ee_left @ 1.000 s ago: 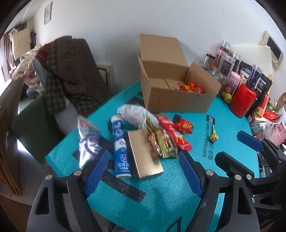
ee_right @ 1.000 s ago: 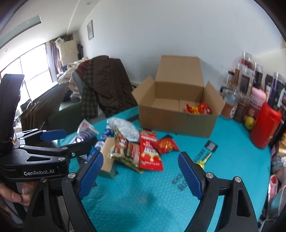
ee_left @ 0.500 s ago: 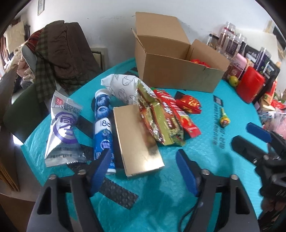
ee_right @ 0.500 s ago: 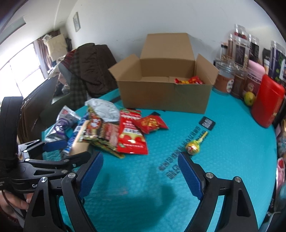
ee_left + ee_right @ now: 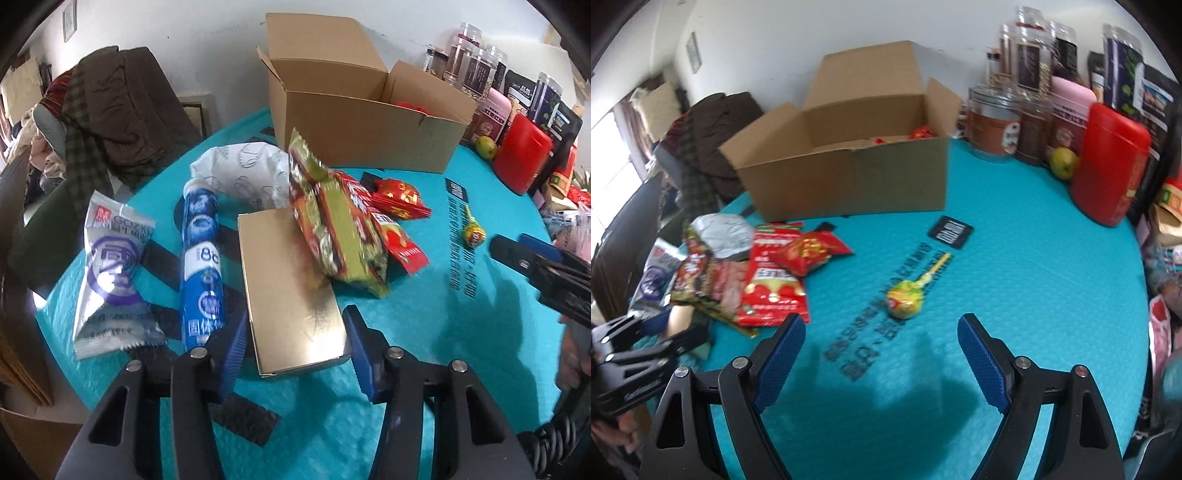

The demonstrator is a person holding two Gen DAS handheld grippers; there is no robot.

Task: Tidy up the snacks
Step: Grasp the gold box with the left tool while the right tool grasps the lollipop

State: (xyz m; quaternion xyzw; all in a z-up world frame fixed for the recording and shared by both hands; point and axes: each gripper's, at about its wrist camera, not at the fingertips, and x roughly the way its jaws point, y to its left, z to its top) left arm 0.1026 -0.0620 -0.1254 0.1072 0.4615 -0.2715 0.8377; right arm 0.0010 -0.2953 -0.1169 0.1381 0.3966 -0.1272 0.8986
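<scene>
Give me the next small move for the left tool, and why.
Probably ease the left tool slightly forward, then close. Its open fingers already straddle the near end of the gold box, but only the end sits between the pads. The green snack packet leans on the far end, so lift slowly toward the cardboard box.

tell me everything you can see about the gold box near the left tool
The gold box is a flat, closed rectangular carton with a shiny metallic gold top that reflects light; a faint emblem shows near its close end. It lies flat on the teal table cover, long side running away from the camera. The open left tool straddles its near end, fingers at either side. A green and red snack bag leans over its far right corner, and the blue tube lies alongside on its left.
</scene>
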